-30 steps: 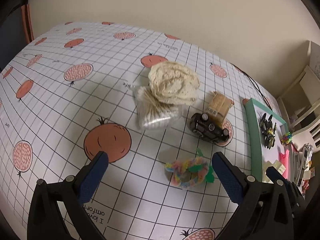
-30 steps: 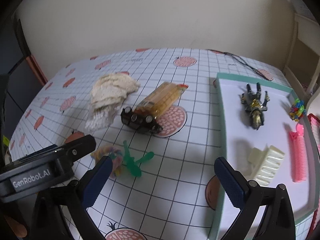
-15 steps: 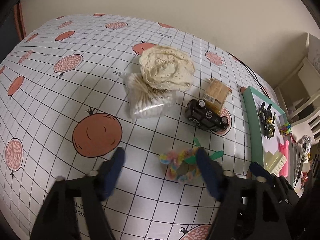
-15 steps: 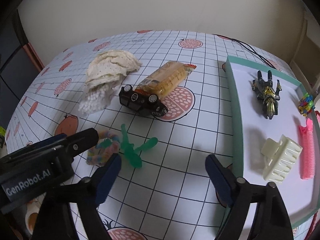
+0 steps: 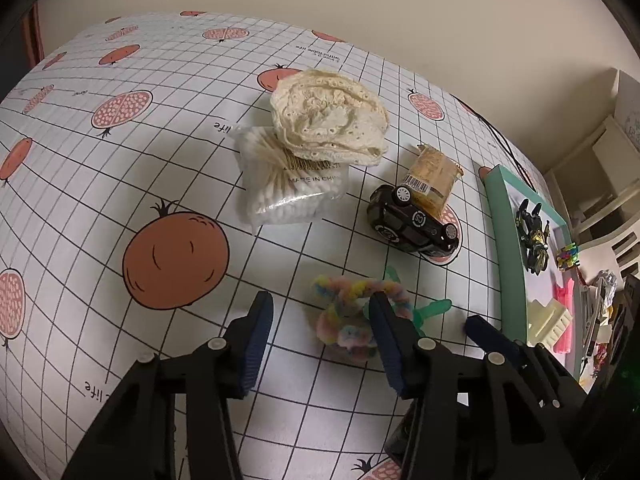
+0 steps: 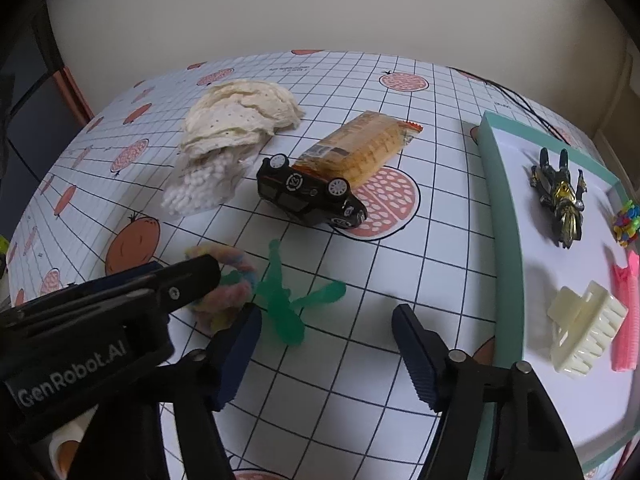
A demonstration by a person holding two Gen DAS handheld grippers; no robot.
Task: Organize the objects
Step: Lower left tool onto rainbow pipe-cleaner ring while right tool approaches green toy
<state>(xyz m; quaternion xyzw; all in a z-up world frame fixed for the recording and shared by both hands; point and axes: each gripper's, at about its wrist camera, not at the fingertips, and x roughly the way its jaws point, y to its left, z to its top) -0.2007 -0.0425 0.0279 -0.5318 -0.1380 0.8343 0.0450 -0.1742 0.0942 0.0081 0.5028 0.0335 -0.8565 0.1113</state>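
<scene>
A pastel fuzzy ring (image 5: 347,320) (image 6: 230,296) lies on the tablecloth beside a green plastic toy (image 6: 288,300) (image 5: 432,309). My left gripper (image 5: 320,328) is open with its fingers around the ring. My right gripper (image 6: 326,332) is open and low over the cloth, the green toy by its left finger. Farther back lie a black toy car (image 5: 412,222) (image 6: 310,192), a snack packet (image 5: 432,176) (image 6: 360,148), a bag of cotton swabs (image 5: 288,188) (image 6: 204,184) and a cream lace cloth (image 5: 328,120) (image 6: 240,116).
A teal-rimmed white tray (image 6: 500,216) (image 5: 506,232) at the right holds a black-gold figure (image 6: 560,194), a cream hair claw (image 6: 584,328), a pink roller (image 6: 626,316) and a colourful bead toy (image 6: 628,226). A black cable (image 6: 520,104) runs behind it. The wall stands beyond.
Both grippers have moved forward and down toward the fuzzy ring and green toy. Both have narrowed their jaws, and the left fingers now flank the ring.
</scene>
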